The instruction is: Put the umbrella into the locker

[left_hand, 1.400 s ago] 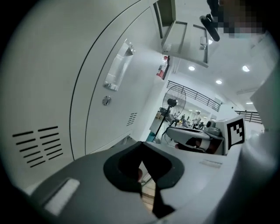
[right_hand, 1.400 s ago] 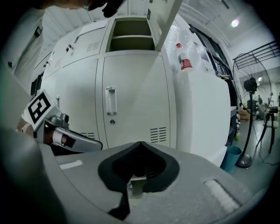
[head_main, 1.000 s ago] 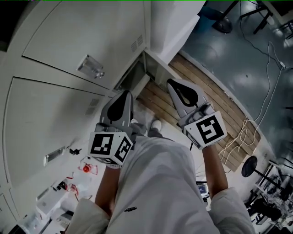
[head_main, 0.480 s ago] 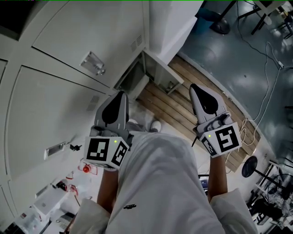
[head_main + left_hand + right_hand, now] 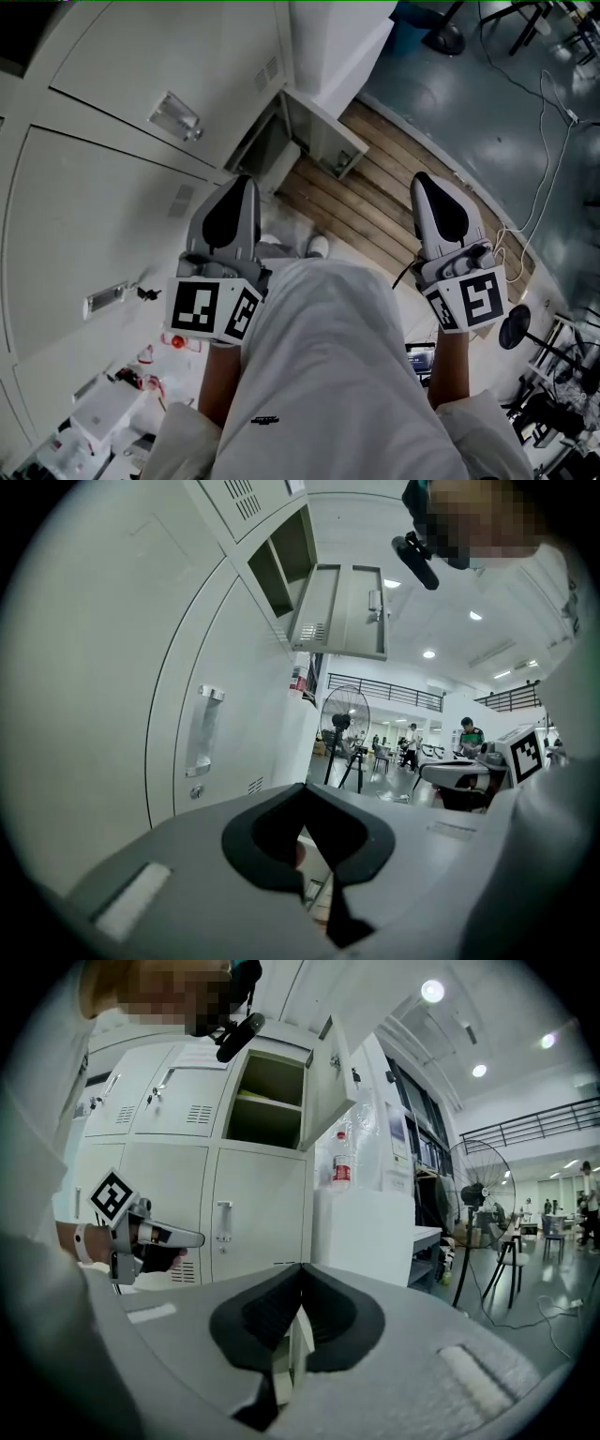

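No umbrella shows in any view. The locker bank (image 5: 141,66) is grey-white, with one upper compartment (image 5: 267,1101) open and its door (image 5: 333,1072) swung out; the same open compartment (image 5: 281,564) and door (image 5: 342,611) show above in the left gripper view. My left gripper (image 5: 242,180) is held out level toward the lockers, shut with nothing in it (image 5: 305,787). My right gripper (image 5: 424,178) is held apart to the right, over the wooden pallet, also shut and empty (image 5: 300,1267).
A wooden pallet (image 5: 394,202) lies on the floor by the lockers. A white cabinet (image 5: 366,1222) with a bottle (image 5: 342,1162) on top stands right of the lockers. A standing fan (image 5: 478,1194), cables (image 5: 548,141) and small clutter (image 5: 141,366) lie around.
My right gripper has swung to the right, away from the left one and off the open locker. The left gripper has lifted slightly. Both stay shut.
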